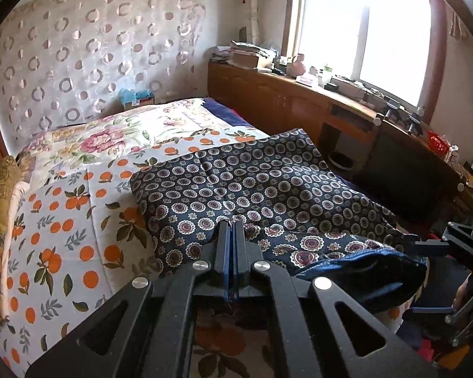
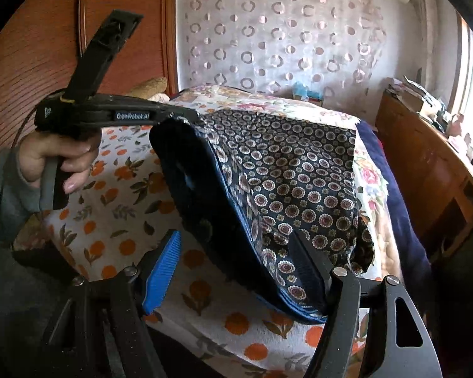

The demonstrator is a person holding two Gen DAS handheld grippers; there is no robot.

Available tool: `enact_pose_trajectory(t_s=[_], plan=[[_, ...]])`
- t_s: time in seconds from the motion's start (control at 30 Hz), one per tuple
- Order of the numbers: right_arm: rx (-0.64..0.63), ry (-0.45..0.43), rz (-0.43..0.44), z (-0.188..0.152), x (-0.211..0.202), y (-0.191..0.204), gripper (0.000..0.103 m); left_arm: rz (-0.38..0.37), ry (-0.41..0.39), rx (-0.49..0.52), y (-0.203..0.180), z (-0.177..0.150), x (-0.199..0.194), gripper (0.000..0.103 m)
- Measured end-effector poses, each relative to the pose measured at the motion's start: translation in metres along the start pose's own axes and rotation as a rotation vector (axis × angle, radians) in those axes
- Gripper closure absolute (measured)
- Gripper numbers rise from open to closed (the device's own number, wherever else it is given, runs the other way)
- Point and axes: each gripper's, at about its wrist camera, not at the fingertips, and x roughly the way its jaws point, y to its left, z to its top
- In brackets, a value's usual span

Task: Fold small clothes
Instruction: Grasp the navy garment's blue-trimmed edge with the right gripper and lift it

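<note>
Navy medallion-print garment (image 1: 252, 189) lies on our orange-print bedsheet (image 1: 78, 220), its near hem lifted. Our left gripper (image 1: 233, 225) pinches that hem; our right gripper (image 2: 236, 271) is spread around the drooping edge. Lifting lopsided could drag and bunch the cloth.

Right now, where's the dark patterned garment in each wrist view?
Left wrist: garment centre, spread on the bed, near edge pinched in the shut left tool.
Right wrist: garment centre, lifted edge between the open right tool's fingers.
Shared landmark: ring-patterned curtain.
</note>
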Motion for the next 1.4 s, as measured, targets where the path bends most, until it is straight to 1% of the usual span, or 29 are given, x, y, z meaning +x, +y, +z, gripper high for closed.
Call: enact_pose_trajectory(t_s=[0.17, 0.23, 0.27, 0.3, 0.33, 0.37, 0.43, 0.53, 0.6, 0.7, 0.8, 0.83, 0.9, 0.97, 1.0, 1.07, 1.17, 1.23, 1.4], plan=[[0.0, 0.045, -0.034, -0.006, 0.017, -0.01, 0.031, -0.006, -0.01, -0.006, 0.003, -0.001, -0.006, 0.101], [0.006, 0.059, -0.034, -0.009, 0.025, -0.016, 0.031, -0.011, -0.02, -0.011, 0.005, 0.0, -0.012, 0.101], [0.008, 0.063, -0.032, -0.01, 0.027, -0.019, 0.042, -0.012, -0.026, -0.012, 0.005, 0.0, -0.015, 0.101], [0.008, 0.069, -0.026, -0.011, 0.03, -0.023, 0.067, -0.013, -0.031, -0.012, 0.005, 0.0, -0.018, 0.101], [0.004, 0.073, -0.022, -0.009, 0.032, -0.025, 0.089, -0.017, -0.036, -0.012, 0.006, 0.0, -0.021, 0.101], [-0.002, 0.067, -0.026, -0.008, 0.033, -0.027, 0.093, -0.015, -0.041, -0.011, 0.006, 0.001, -0.024, 0.101], [0.002, 0.015, -0.024, 0.002, 0.026, -0.03, 0.098, 0.014, -0.062, -0.002, 0.006, 0.004, -0.03, 0.101], [-0.025, -0.051, -0.05, 0.026, 0.022, -0.033, 0.099, 0.046, -0.086, -0.002, 0.009, 0.009, -0.034, 0.101], [-0.018, -0.079, -0.039, 0.041, 0.024, -0.039, 0.099, 0.059, -0.095, -0.005, 0.014, 0.013, -0.034, 0.101], [-0.015, -0.104, -0.047, 0.065, 0.034, -0.05, 0.099, 0.06, -0.086, -0.021, 0.025, 0.018, -0.029, 0.101], [-0.009, -0.114, -0.039, 0.084, 0.047, -0.059, 0.1, 0.044, -0.07, -0.043, 0.036, 0.022, -0.024, 0.1], [-0.012, -0.116, -0.037, 0.087, 0.051, -0.06, 0.1, 0.042, -0.064, -0.048, 0.04, 0.023, -0.022, 0.097], [-0.026, -0.116, -0.039, 0.096, 0.06, -0.061, 0.1, 0.044, -0.056, -0.048, 0.046, 0.028, -0.019, 0.085], [-0.038, -0.112, -0.032, 0.102, 0.07, -0.065, 0.1, 0.048, -0.062, -0.043, 0.053, 0.032, -0.017, 0.06], [-0.042, -0.109, -0.026, 0.106, 0.077, -0.067, 0.1, 0.056, -0.061, -0.04, 0.057, 0.035, -0.015, 0.056], [-0.053, -0.101, -0.018, 0.113, 0.091, -0.07, 0.1, 0.072, -0.054, -0.029, 0.062, 0.039, -0.011, 0.044], [-0.06, -0.079, -0.008, 0.123, 0.113, -0.074, 0.1, 0.083, -0.045, -0.016, 0.073, 0.046, -0.003, 0.035], [-0.062, -0.06, 0.001, 0.128, 0.128, -0.078, 0.1, 0.089, -0.043, -0.022, 0.084, 0.049, 0.001, 0.033], [-0.07, 0.004, 0.016, 0.144, 0.162, -0.087, 0.1, 0.104, -0.039, -0.046, 0.106, 0.055, 0.009, 0.033]])
